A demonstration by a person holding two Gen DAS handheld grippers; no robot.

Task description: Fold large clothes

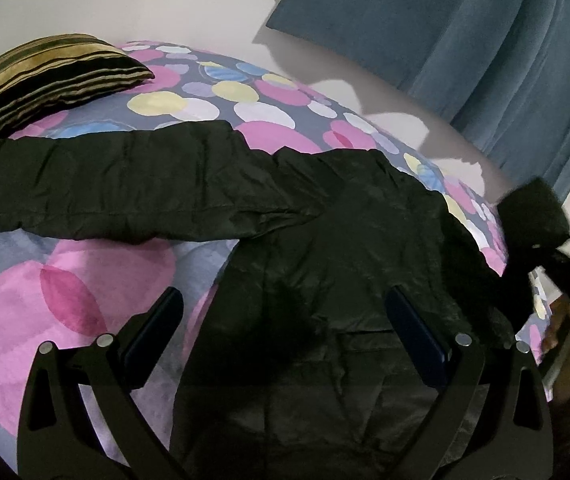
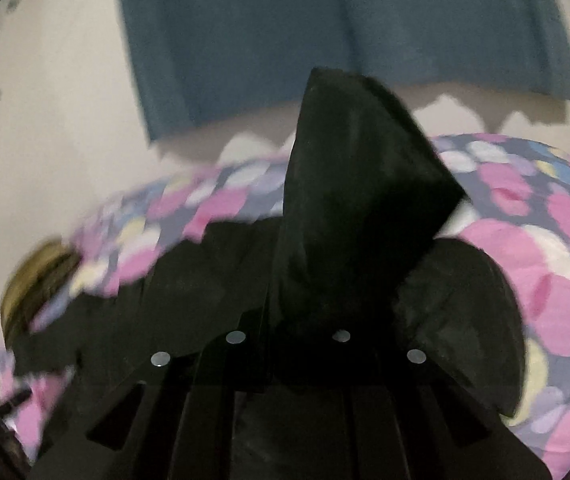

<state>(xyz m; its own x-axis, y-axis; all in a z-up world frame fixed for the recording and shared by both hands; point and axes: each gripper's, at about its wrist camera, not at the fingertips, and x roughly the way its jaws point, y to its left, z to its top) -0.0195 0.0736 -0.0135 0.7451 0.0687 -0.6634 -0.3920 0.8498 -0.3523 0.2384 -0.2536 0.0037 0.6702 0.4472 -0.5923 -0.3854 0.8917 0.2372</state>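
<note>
From the left wrist, the black jacket [image 1: 325, 280] lay spread on the bed [image 1: 85, 300], one sleeve [image 1: 105, 188] stretched toward the striped pillow [image 1: 45, 80]. The left gripper [image 1: 285, 340] hovered above the body with fingers spread, empty.

From the right wrist, the right gripper [image 2: 289, 320] had its fingers pressed together, pinching the other sleeve's cuff [image 2: 357, 184], lifted clear of the bed. The sleeve-folding step seemed in hand; next, the cuff probably needed carrying across the jacket's body and laying flat.
</note>
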